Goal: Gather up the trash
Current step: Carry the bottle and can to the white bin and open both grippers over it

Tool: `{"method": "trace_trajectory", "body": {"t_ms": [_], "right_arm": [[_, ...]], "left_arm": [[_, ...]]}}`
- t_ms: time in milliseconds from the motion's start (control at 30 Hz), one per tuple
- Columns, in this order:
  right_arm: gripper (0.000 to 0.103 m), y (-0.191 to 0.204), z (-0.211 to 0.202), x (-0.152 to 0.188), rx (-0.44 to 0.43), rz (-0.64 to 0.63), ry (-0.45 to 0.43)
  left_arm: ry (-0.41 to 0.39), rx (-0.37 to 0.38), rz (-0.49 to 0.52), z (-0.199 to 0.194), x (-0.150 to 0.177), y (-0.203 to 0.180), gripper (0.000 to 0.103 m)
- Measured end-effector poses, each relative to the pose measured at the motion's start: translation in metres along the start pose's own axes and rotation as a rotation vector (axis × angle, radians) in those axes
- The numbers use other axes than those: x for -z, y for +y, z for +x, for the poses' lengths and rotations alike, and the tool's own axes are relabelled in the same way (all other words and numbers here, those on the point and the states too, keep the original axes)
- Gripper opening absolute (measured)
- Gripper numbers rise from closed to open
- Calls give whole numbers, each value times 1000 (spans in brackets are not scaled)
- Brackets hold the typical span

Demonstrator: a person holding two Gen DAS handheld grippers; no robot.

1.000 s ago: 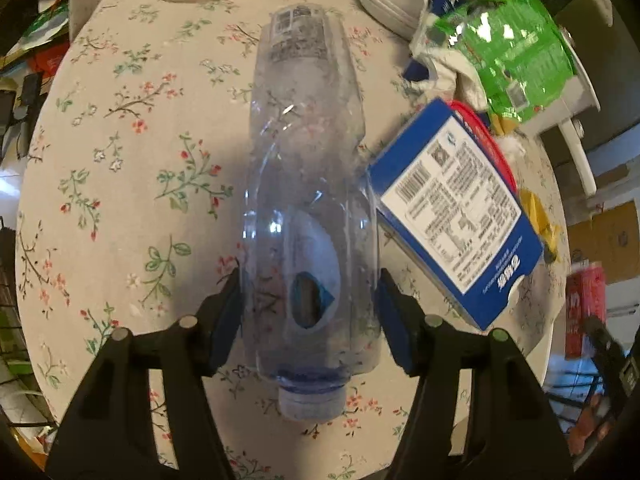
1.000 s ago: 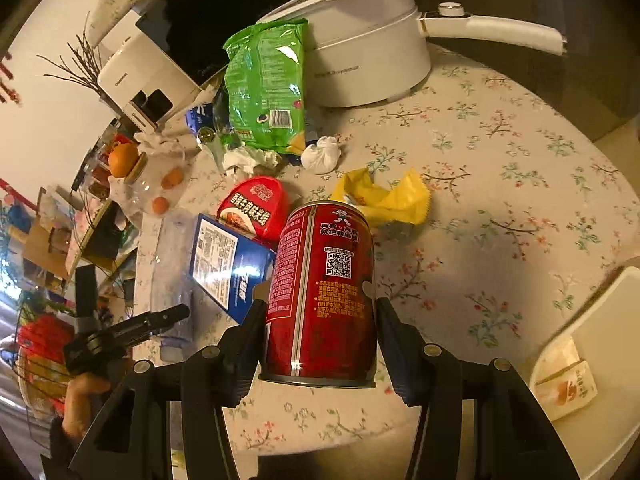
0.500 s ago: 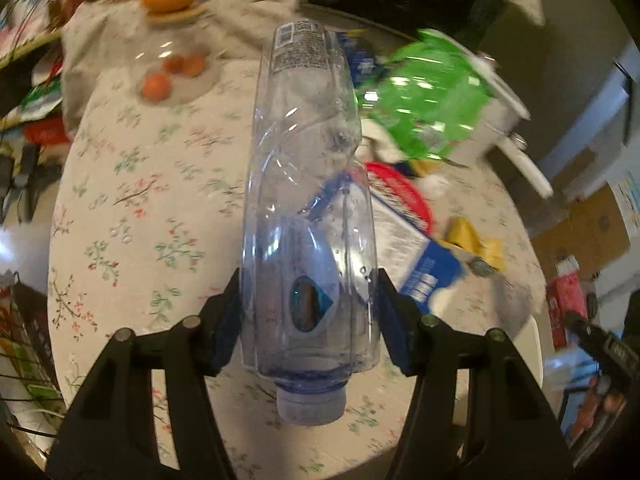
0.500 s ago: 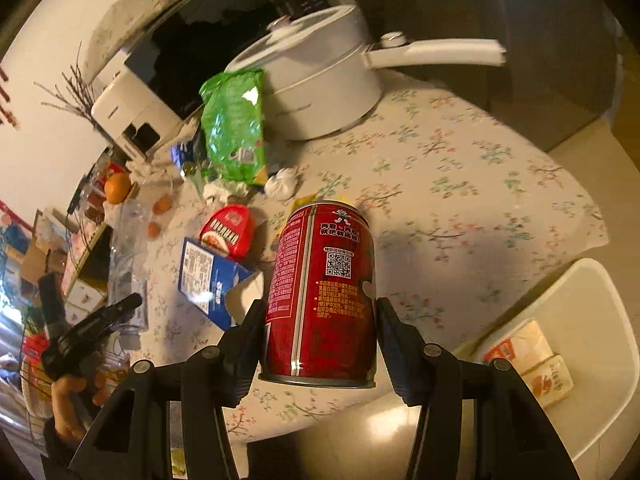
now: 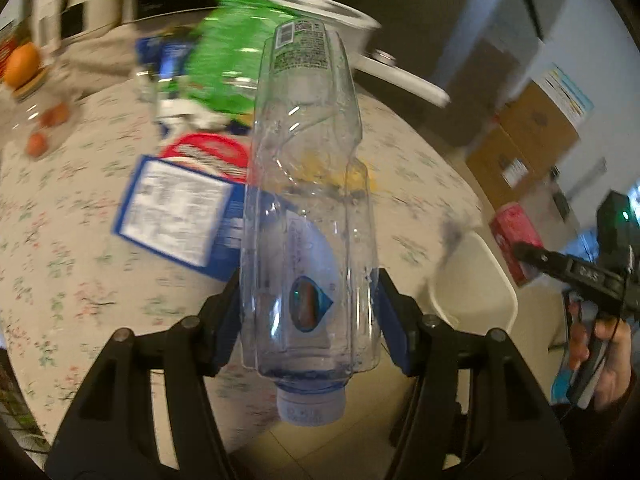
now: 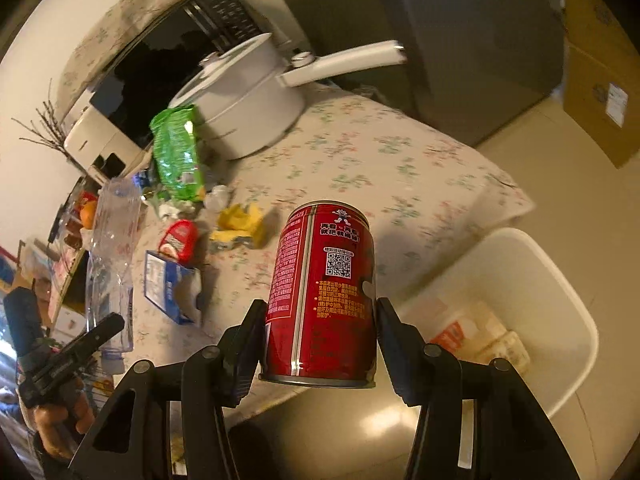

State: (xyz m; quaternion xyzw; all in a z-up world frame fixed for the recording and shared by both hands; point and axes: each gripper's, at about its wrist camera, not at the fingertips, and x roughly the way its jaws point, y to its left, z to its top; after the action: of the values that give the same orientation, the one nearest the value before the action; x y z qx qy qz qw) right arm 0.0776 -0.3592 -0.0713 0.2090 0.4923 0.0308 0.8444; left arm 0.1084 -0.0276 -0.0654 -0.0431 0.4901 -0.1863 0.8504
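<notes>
The left gripper (image 5: 308,312) is clamped on a crushed clear plastic bottle (image 5: 308,208), its pads pressed against the sides near the capped neck, which points back toward the camera. Beyond the bottle, the left wrist view shows a floral tabletop (image 5: 60,240) blurred by motion, with a blue carton (image 5: 172,208) to the gripper's left and a green snack bag (image 5: 224,68) farther ahead. To the right of this gripper the person's other hand (image 5: 600,356) appears, holding its tool with a red can (image 5: 516,240) at its tip, above a white bin (image 5: 472,288).

The right wrist view shows what the left cannot: the right gripper (image 6: 320,340) is clamped on the red can (image 6: 324,292), held upright with its printed code facing the camera. Below and right of it, the white bin (image 6: 560,280) stands on the floor with some packaging inside. Ahead lie a yellow wrapper (image 6: 240,224), a red-lidded tub (image 6: 180,240) and a white pot (image 6: 248,108). Far left, the bottle (image 6: 112,248) shows again in the other gripper.
</notes>
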Motion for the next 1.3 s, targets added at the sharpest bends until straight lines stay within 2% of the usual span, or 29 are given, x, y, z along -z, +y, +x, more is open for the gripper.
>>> {"method": "trace_trajectory", "body": {"t_ms": [267,533,700,767,1000,1200,1300], "right_arm": [[55,-65,-19,18,60,70,15],[55,-123,-31,37,134,116,23],[55,-143,-37,44,151,130,23],[55,-152,-41,46,153,136,18],[55,-172,-46,53,164,151,30],[55,-176,-46,53,164,149,34],[55,-177,-46,52,167,142,38]], "left_arm": [[85,90,141,25,12,-71,63],[176,141,283,50,31,-136,63],[278,190,382,68,49,-174,63],[341,213,417,78,57,-190,63],[558,221,431,123,70,-224,64],[674,204,403,162,65,-238,64],[675,205,394,171,65,-245,64]]}}
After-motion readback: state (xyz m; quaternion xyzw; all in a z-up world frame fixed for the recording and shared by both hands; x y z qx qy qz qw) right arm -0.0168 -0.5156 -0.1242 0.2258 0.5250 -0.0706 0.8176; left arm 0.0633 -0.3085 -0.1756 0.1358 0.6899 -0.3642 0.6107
